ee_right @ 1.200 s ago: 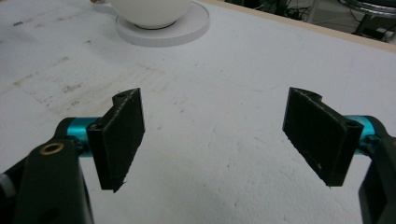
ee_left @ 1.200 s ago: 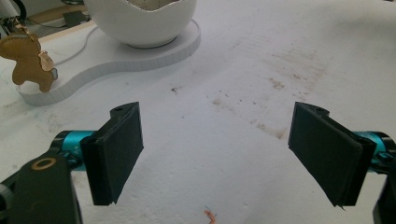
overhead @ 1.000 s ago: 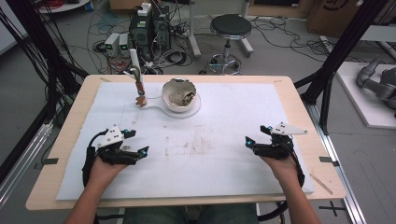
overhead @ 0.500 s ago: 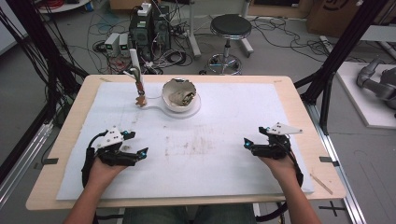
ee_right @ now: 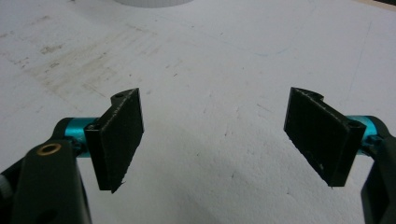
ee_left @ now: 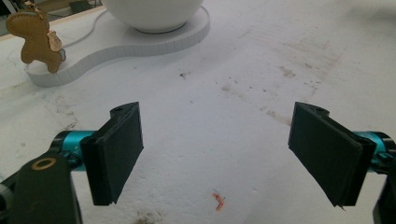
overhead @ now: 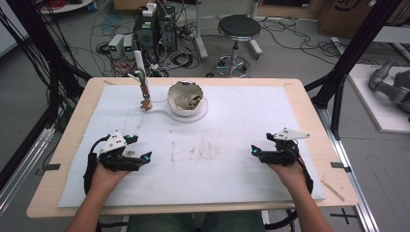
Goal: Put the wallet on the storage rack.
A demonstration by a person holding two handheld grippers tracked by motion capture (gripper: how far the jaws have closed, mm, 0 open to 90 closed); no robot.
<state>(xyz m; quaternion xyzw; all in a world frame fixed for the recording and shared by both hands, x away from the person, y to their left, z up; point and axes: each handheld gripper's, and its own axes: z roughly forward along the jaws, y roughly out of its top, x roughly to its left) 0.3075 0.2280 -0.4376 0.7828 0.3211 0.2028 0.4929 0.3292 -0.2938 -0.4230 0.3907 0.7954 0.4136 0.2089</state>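
Our left hand (overhead: 107,175) comes in from six o'clock, holding the black two-jaw left tongs (overhead: 140,158) low at about eight o'clock, jaws spread wide and pointing toward two o'clock. Our right hand (overhead: 285,170) holds the matching black right tongs (overhead: 255,151) at four o'clock, jaws wide apart, pointing toward nine o'clock.

Left tool (overhead: 145,157) slides a touch inward across the white sheet (overhead: 232,125), nose swinging more toward the middle of the worktop (overhead: 63,150). Right tool (overhead: 255,151) edges inward too, creeping left over the sheet, low.
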